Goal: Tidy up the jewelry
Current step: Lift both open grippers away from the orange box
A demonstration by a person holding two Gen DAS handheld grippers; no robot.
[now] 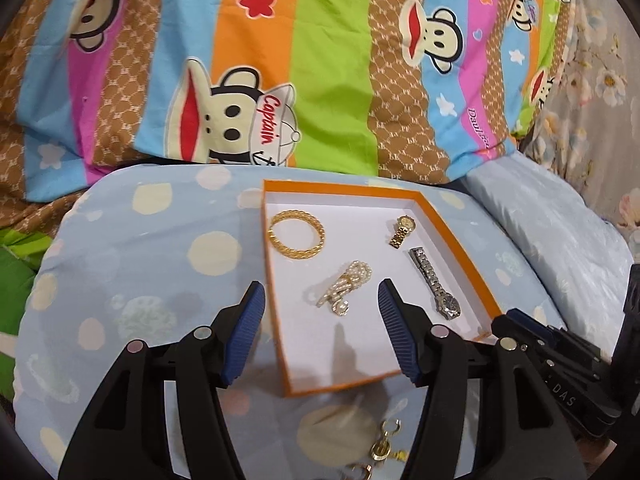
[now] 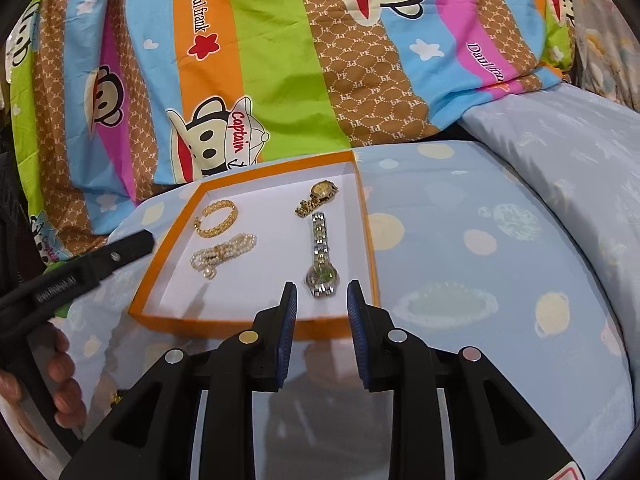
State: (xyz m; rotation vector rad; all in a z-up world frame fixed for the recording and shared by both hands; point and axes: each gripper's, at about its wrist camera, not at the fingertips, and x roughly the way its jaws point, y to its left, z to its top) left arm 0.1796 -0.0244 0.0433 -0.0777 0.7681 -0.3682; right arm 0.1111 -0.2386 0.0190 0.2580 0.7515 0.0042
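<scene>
**A:** Left wrist view first. The left tongs (image 1: 322, 300) stand wide apart with nothing between the blue pads, hanging over the near part of an orange box (image 1: 276, 280) with a white floor. The box sits on a pale blue spotted cushion (image 1: 140, 260).

**B:** And inside the box?

**A:** A gold bracelet (image 1: 297, 233) at the far left, a pearl piece (image 1: 347, 286) in the middle, just beyond the pads. Along the right wall, a gold watch (image 1: 402, 230) at the back and a silver watch (image 1: 434, 282) nearer, lying lengthwise. Outside the box, on the cushion at the bottom edge, a few small gold earrings (image 1: 384, 446). Part of the right tool shows at the right edge.

**B:** Behind it all?

**A:** A striped cartoon-monkey blanket (image 1: 256, 60).

**B:** Over to the right wrist view.

**A:** The right tongs (image 2: 322, 300) are only narrowly parted, gripping nothing, over the box's near wall (image 2: 224, 326). The silver watch (image 2: 321, 258) lies just beyond the tips, dial end nearest. The gold watch (image 2: 318, 196) is behind it, the gold bracelet (image 2: 215, 218) and pearl piece (image 2: 222, 254) to the left.

**B:** And the left edge?

**A:** A hand (image 2: 60, 376) on the other tool's grip, its black finger reaching towards the box's left wall.
</scene>
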